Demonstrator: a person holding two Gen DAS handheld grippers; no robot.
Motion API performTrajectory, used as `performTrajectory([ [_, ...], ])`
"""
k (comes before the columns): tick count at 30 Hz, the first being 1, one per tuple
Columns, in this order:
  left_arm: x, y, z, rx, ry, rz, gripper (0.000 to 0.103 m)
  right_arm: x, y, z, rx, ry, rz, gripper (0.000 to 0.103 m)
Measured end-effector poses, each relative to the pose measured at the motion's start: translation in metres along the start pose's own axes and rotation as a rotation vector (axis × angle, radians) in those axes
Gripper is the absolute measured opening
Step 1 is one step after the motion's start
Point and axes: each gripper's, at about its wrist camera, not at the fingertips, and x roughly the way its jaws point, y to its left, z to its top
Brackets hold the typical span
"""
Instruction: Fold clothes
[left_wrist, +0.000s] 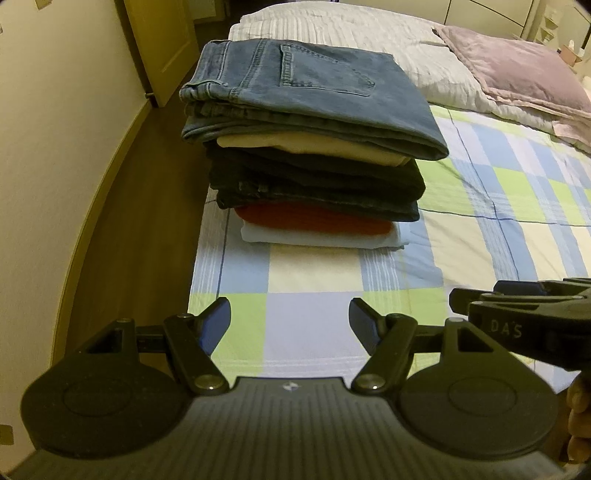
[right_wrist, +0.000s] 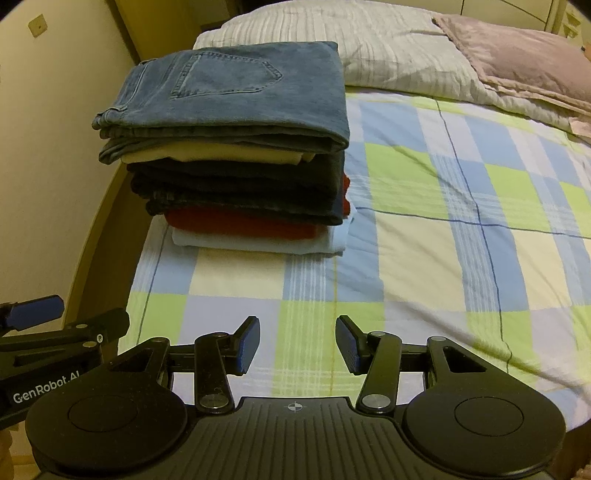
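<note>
A stack of folded clothes stands on the left side of the bed. Blue jeans (left_wrist: 314, 96) lie on top, over a cream piece, dark jeans (left_wrist: 317, 184), a red piece (left_wrist: 314, 219) and a pale blue piece at the bottom. The same stack shows in the right wrist view, jeans (right_wrist: 240, 92) on top. My left gripper (left_wrist: 290, 321) is open and empty, hovering over the bedspread in front of the stack. My right gripper (right_wrist: 297, 343) is open and empty, just right of the left one.
The checked bedspread (right_wrist: 443, 221) covers the bed. A striped pillow (left_wrist: 351, 37) and a mauve pillow (left_wrist: 517, 70) lie at the head. The wood floor (left_wrist: 140, 229), a wall and a door are on the left past the bed edge.
</note>
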Motion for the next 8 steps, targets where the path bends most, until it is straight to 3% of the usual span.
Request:
performTrajectory([
  [8, 0.0075, 0.0021, 0.0078, 0.007, -0.027, 0.019, 0.068, 0.0097, 0.0012, 0.0104, 0.001, 0.004, -0.004, 0.049],
])
